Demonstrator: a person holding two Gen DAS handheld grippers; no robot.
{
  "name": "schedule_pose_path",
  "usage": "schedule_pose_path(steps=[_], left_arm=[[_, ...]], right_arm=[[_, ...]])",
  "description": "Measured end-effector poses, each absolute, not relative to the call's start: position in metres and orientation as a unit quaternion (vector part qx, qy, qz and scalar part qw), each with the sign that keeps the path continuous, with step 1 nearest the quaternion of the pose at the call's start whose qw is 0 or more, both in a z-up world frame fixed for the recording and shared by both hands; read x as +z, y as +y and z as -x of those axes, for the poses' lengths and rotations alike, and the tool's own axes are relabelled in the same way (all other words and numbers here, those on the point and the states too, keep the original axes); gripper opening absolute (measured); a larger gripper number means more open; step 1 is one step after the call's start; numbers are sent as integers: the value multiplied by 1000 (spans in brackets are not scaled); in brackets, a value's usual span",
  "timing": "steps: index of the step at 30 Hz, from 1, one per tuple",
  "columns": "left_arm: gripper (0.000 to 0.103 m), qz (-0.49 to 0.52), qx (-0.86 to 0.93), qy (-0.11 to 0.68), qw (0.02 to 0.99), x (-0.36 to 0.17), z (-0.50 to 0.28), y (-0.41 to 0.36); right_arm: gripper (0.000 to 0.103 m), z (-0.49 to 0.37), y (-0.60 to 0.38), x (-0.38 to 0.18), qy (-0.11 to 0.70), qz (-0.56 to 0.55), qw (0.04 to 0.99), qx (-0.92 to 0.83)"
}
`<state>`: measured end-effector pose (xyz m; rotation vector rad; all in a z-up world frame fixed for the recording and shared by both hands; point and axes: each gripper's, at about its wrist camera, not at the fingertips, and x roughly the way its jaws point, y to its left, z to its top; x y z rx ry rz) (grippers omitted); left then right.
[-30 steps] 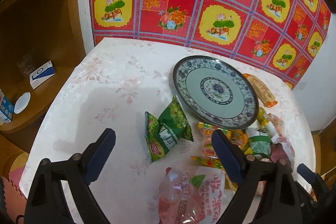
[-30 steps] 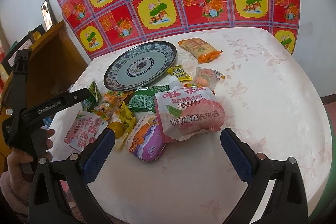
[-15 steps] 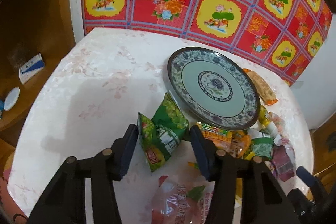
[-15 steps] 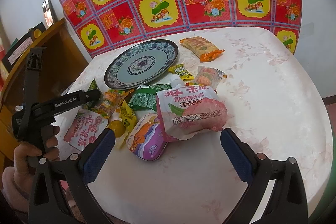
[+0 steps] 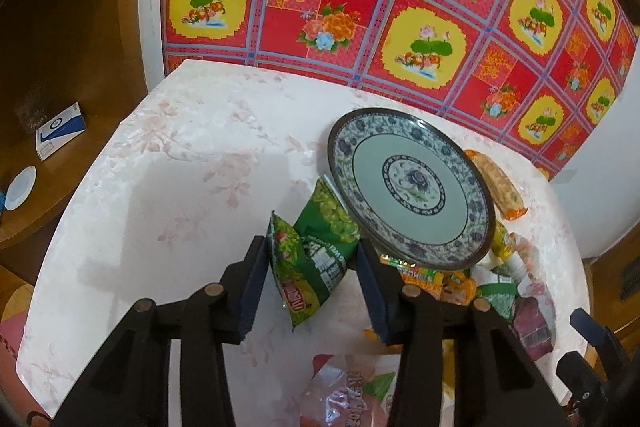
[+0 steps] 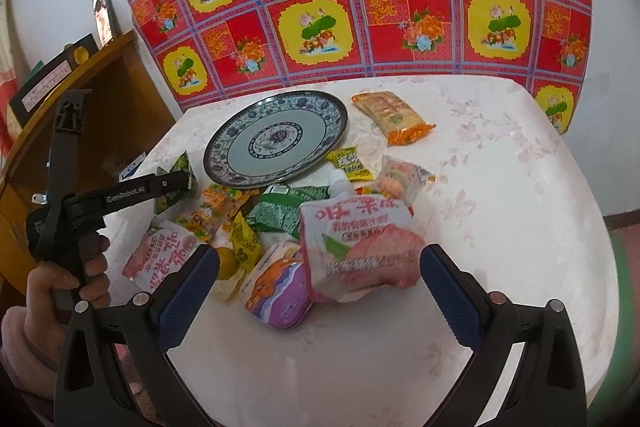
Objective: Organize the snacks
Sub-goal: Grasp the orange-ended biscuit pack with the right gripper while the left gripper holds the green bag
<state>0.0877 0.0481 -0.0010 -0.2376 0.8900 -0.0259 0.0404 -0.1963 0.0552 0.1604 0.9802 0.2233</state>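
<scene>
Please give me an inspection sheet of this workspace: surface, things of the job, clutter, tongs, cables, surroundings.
Surface: table under a pale floral cloth.
Job's things: plate, bare, near the far edge. Green packet just left of the plate's near rim. Orange packet right of the plate. Peach pouch and purple cup nearest the right tongs, amid a pile of small packets.
Clutter: nothing seen beyond the snacks.
Tongs: left tongs closing around the green packet; pads at its sides, contact not clear. Right tongs wide open above the table, holding nothing.
Cables: nothing seen.
Surroundings: red and yellow floral cloth on the wall; wooden shelf at left with a blue-white box.
</scene>
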Motion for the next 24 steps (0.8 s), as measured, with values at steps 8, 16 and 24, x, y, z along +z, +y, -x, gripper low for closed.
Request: schedule_pose_path(steps=[8, 16, 24], left_arm=[[47, 107, -3, 414, 904, 7, -103, 46], [47, 105, -3, 406, 908, 12, -117, 41], [47, 108, 4, 405, 908, 11, -124, 43]], right_arm=[[102, -53, -201, 61, 463, -55, 877, 117], [102, -73, -214, 71, 453, -51, 884, 109], [102, -103, -231, 69, 450, -36, 888, 87]])
